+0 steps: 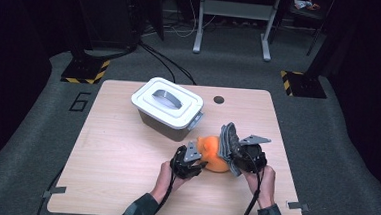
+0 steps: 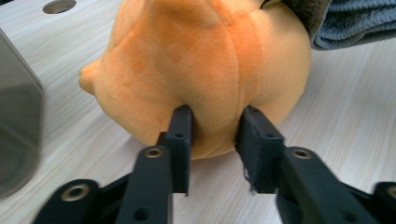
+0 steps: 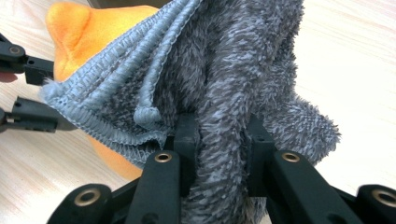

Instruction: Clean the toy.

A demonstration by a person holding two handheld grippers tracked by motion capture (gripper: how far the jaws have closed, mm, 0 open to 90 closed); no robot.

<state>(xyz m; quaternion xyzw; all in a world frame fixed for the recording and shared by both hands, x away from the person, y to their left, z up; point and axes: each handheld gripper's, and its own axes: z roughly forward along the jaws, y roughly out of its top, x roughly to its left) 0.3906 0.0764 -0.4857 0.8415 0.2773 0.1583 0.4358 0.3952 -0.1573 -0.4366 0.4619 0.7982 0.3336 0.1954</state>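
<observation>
Jaws of the left gripper [image 2: 212, 133] pinched a fold of the orange plush toy [image 2: 205, 65], their black pads sunk into the soft fabric at its near lower side. I read this grip as an anchor: it kept the toy from sliding on the desk [image 1: 115, 153] while the other hand worked on it. To the far left of that gripper view, the grey wall of a bin was just beside the toy; from the high view this was the lidded white-topped box [image 1: 167, 107], lid on, set toward the back of the desk.

Plush toy [image 1: 211, 153] sat near the desk's middle front, between my two hands, resting on the wood. Rounded body, seamed panels, a small nub at one side. Which way it faced I could not tell.

Right gripper [image 3: 222, 135] jaws were clamped on a bunched grey towel [image 3: 224, 70], fluffy pile with a stitched lighter hem. Towel [image 1: 228, 140] was pressed against the toy's right flank, standing nearly upright. Judged this a wiping or wrapping contact, with the towel gathered so it held firm in the pinch.
</observation>
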